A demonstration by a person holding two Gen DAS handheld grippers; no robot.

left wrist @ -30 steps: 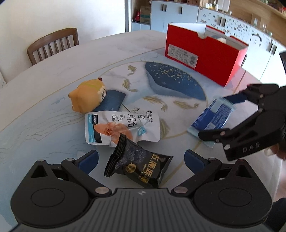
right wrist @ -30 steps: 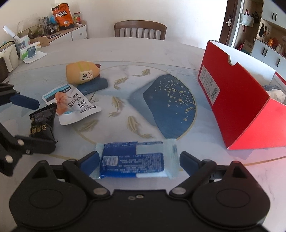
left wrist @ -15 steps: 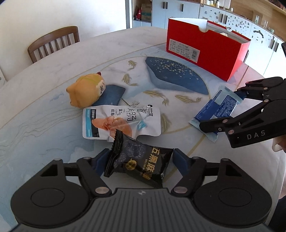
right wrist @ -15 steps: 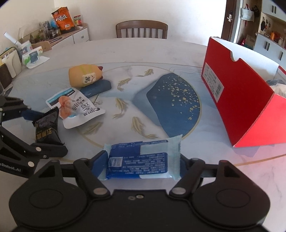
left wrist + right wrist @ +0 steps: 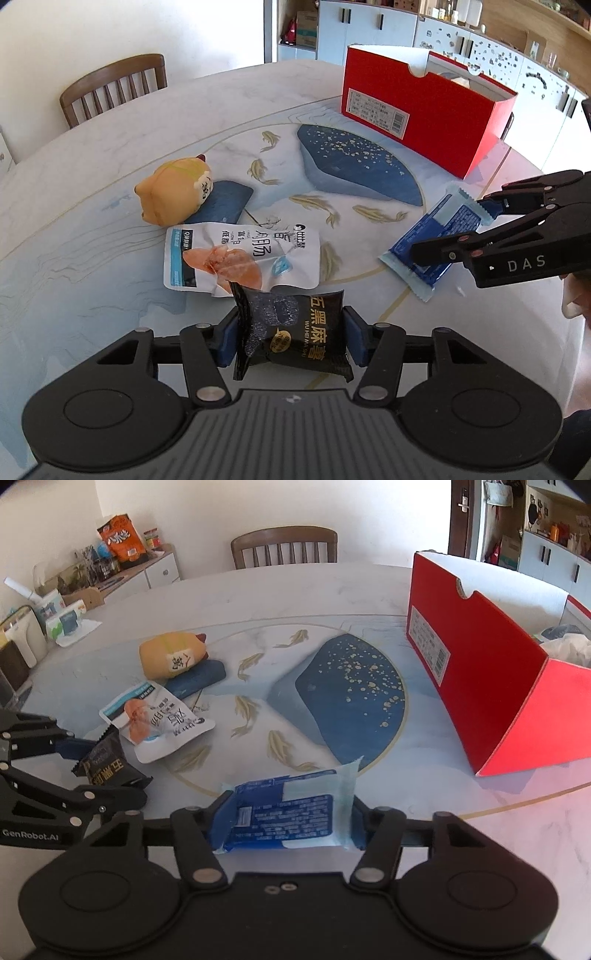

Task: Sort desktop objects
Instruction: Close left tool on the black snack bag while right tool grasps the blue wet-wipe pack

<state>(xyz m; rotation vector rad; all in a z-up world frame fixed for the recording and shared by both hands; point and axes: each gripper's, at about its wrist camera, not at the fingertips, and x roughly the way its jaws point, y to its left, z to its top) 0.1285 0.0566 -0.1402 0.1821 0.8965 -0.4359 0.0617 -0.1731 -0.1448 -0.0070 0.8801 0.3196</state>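
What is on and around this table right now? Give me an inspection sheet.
Surface: round table with fish and whale print.
Job's things: black snack packet, blue wrapper, white pouch, yellow plush lying on a dark blue pad, open red box.
Clutter: snack bags and boxes on a side cabinet.
Tools: left tool has just closed on the black snack packet; right tool has just closed on the blue wrapper.
Cables: nothing seen.
Surroundings: wooden chair, cupboards.

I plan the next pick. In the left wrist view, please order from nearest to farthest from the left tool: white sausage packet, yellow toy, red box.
1. White sausage packet, just ahead.
2. Yellow toy, behind it, left.
3. Red box, far right.
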